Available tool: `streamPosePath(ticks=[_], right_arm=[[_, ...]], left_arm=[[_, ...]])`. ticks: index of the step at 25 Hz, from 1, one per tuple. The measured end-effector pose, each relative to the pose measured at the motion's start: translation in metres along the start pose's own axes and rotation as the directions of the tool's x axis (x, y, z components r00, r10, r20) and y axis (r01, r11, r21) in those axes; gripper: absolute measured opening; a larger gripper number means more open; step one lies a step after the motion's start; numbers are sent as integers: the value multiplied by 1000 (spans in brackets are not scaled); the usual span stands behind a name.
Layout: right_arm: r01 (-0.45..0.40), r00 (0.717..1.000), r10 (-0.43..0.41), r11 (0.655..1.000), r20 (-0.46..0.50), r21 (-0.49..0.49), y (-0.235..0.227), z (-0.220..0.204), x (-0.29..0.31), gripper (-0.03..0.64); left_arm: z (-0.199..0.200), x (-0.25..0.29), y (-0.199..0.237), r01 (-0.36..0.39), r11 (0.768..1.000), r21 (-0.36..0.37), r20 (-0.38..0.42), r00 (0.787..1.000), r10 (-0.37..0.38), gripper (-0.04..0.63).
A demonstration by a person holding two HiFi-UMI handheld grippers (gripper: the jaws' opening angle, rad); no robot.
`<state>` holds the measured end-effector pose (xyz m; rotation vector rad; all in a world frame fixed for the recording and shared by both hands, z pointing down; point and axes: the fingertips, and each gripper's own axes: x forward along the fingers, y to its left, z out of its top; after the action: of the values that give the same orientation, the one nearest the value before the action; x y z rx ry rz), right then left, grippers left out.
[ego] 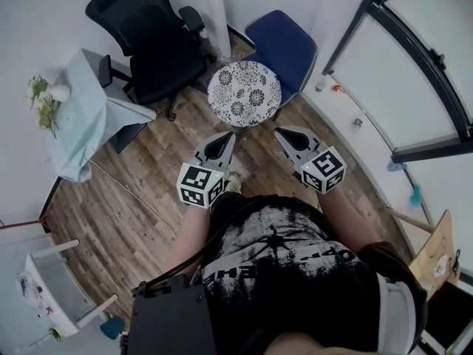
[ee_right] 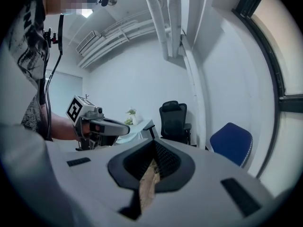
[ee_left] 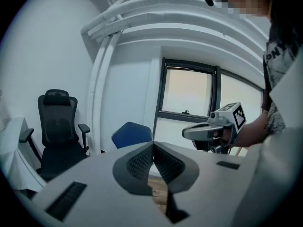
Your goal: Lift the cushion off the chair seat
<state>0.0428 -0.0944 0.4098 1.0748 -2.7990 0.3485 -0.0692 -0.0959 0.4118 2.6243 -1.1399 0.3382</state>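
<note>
A round white cushion with a dark flower pattern [ego: 244, 93] lies on the seat of a blue chair [ego: 287, 44]. My left gripper [ego: 230, 137] and right gripper [ego: 280, 132] are side by side just short of the cushion's near edge, pointing at it and touching nothing. Both are shut and empty. In the left gripper view the jaws [ee_left: 153, 144] meet at their tips, with the blue chair [ee_left: 131, 134] beyond and the right gripper [ee_left: 214, 131] alongside. The right gripper's jaws [ee_right: 154, 144] are likewise together. Neither gripper view shows the cushion.
A black office chair [ego: 151, 46] stands left of the blue chair, close to the cushion. A table under a pale cloth [ego: 87, 117] with flowers [ego: 44, 100] is at the left. A white wall and window frame [ego: 414, 87] run along the right. Wooden floor [ego: 140, 198] lies underfoot.
</note>
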Motion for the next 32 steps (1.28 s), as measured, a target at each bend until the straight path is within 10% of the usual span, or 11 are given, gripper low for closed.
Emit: streamPosePath(ticks=[16,32], right_arm=[[188,980,-190,981,55,35,-15,19,107,17],[390,920,-392,912,-9,129,-63,-13,80,17]], left_arm=[[11,23,122,168,985,37,-56,985,-166,12],[0,94,106,361,932,37,-135,926,-353,12]])
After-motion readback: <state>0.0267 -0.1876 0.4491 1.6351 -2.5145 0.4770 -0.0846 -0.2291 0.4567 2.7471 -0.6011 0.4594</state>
